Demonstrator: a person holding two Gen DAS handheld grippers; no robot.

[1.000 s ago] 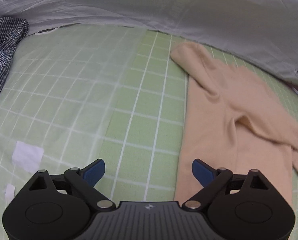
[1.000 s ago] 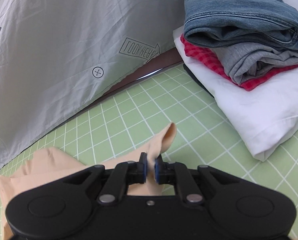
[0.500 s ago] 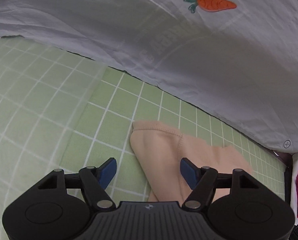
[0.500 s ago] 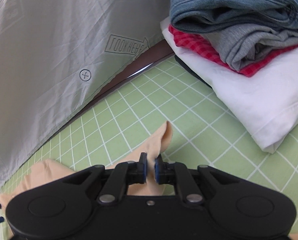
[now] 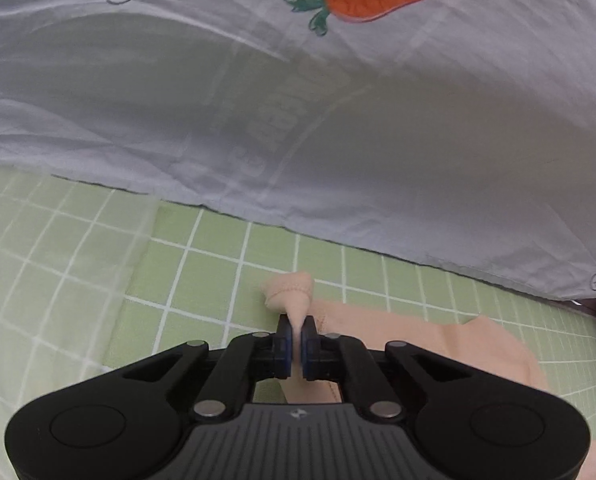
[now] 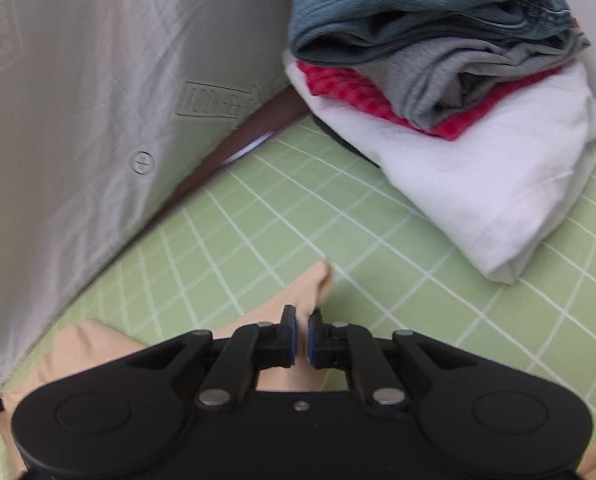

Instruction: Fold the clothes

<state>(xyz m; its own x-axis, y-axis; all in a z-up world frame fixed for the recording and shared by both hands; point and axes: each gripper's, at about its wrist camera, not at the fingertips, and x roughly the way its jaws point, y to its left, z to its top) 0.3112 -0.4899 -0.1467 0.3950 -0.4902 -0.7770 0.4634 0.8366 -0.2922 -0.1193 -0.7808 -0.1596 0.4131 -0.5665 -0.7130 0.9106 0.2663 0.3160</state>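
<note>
The left tongs [image 5: 296,334] are clamped on a bunched cuff of a peach garment [image 5: 449,344] lying on a green checked sheet [image 5: 202,256]. The right tongs [image 6: 301,334] pinch another end of the same garment [image 6: 98,344]. A grey printed cloth [image 5: 258,100] hangs along the sheet's far edge. A folded clothes pile [image 6: 457,100] sits near its far right corner.

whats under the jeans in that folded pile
Under the blue jeans lie a folded grey garment, then a red checked one, then a white one at the bottom, with something dark at its edge. The green grid sheet beneath is covered there.
</note>
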